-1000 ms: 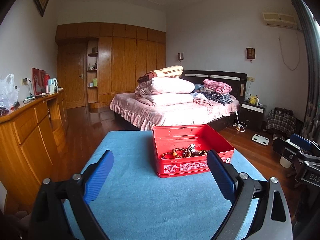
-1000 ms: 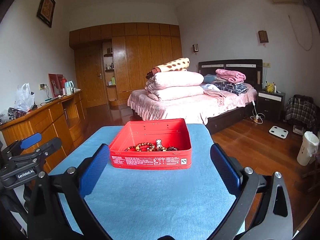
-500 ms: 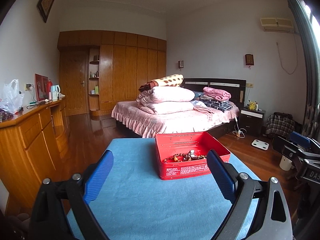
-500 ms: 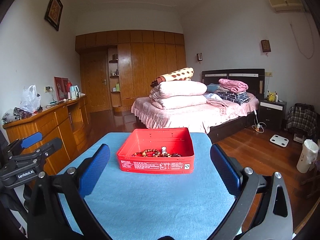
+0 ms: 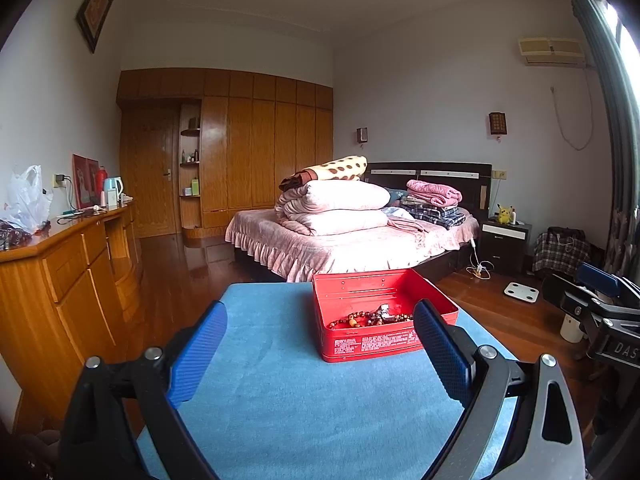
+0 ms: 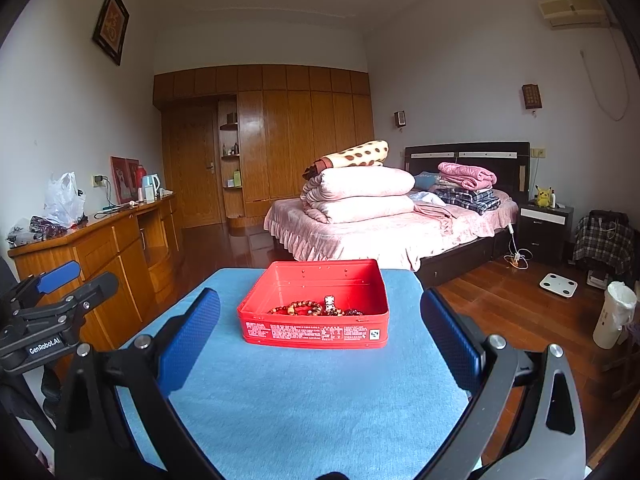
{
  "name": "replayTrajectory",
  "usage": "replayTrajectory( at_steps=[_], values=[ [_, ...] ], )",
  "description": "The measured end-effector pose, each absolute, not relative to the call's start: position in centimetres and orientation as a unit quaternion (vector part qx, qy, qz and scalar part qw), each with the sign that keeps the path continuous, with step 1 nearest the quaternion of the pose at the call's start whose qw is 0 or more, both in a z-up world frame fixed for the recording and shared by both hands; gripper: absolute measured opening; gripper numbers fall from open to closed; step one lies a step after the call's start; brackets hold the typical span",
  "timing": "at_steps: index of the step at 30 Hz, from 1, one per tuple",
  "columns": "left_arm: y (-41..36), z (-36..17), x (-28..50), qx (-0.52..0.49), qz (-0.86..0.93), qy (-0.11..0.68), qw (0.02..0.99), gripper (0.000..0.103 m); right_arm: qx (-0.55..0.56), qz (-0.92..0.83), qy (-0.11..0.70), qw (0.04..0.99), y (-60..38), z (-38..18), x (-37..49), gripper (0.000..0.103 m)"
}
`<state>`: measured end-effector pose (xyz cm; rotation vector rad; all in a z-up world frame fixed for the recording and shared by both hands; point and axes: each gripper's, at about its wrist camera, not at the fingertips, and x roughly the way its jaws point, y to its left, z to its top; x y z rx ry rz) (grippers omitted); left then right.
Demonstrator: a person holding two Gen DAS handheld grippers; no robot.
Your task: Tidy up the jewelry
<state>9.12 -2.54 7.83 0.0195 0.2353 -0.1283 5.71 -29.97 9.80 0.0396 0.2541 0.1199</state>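
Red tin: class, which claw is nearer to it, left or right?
Right, narrowly. The right claw faces the red tin head-on; the left claw sits back, with the tin off toward its right finger.

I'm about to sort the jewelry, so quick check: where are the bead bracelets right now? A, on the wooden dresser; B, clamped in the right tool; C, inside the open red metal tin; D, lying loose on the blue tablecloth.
C: the bead bracelets lie on the floor of the open red metal tin, which sits on the blue tablecloth, and both tools are open and empty.
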Motion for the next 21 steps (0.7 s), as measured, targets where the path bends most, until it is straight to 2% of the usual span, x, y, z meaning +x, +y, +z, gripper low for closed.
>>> replayTrajectory(
  at_steps=[21],
  values=[
    [-2.74,8.08,8.8,0.009,-0.064,0.12,0.991,0.092,0.019,0.06,0.126,0.99,-29.95,9.71,5.64,0.097]
  ],
)
